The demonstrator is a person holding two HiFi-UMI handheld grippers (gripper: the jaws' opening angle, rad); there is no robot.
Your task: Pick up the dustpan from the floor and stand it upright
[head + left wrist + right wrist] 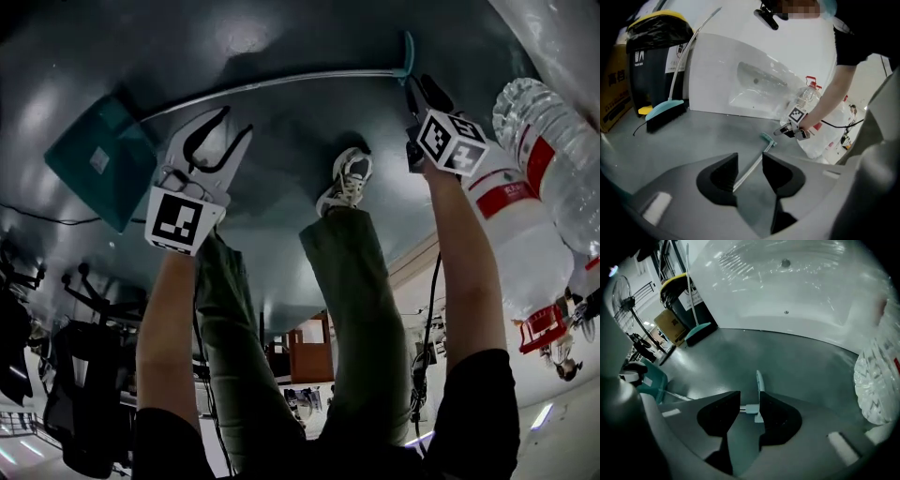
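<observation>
Dustpan [98,164] flat on the floor [281,131], long axis running left to right, with both pairs of jaws set over its handle

Left gripper [750,160]: jaws spread wide and clamped on nothing, the thin metal handle [754,164] running through the gap between them. Right gripper [750,397]: jaws partly open, the teal grip [759,380] at the handle's tip lying between them close to 1 jaw, apparently not yet squeezed. Outward from there, the handle stretches left from the grip to the teal pan [651,383], which lies at the far left, near the left gripper. The right gripper is nearer the grip end and the left one is at mid-handle. Standing it upright will likely mean raising the grip end while the pan stays low.
</observation>
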